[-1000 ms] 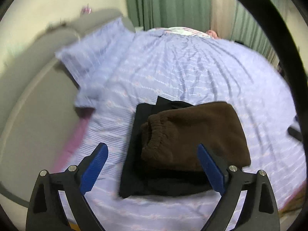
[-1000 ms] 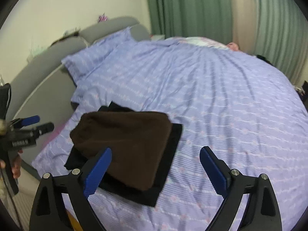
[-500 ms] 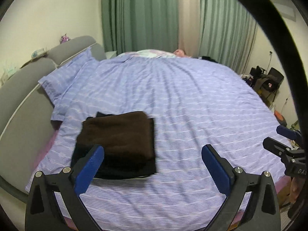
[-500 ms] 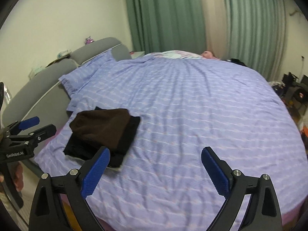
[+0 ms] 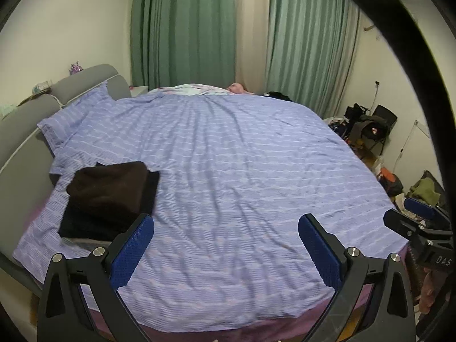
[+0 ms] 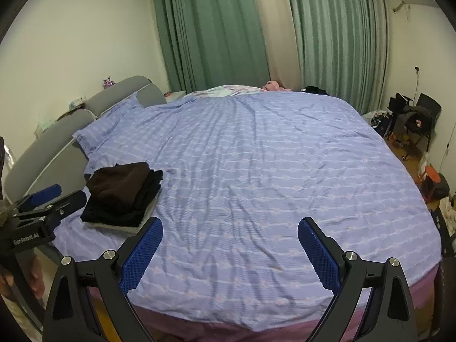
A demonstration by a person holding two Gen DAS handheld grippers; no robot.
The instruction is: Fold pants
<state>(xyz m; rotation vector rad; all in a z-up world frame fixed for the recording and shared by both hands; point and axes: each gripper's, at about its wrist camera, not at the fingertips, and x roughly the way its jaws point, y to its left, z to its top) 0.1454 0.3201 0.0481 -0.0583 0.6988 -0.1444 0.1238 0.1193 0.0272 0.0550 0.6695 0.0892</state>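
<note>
Both claws have pulled back from the stack since a second ago: then the blue-padded fingers framed the folded clothes closely, and now the pile sits small and off to the left of each one. The left gripper hangs above the near edge of the lilac striped bed cover with its jaws spread wide and nothing between them. The right gripper is likewise gaping and empty, and it shows at the right edge of the left wrist view.

The folded dark brown fleece pants lie ahead and to the left of the left gripper's left finger, on top of a folded black garment, with what looks like a grey layer underneath; the right wrist view hints at this, but the edge is too dim to be sure.

The fold looks finished, so the risks are small. The pile lies close to the bed's left edge beside the grey padded headboard, and a careless sweep of the left gripper could nudge it off or drag the top fold open. The fleece is thick and springy, so its upper layer may creep loose without being touched.
</note>
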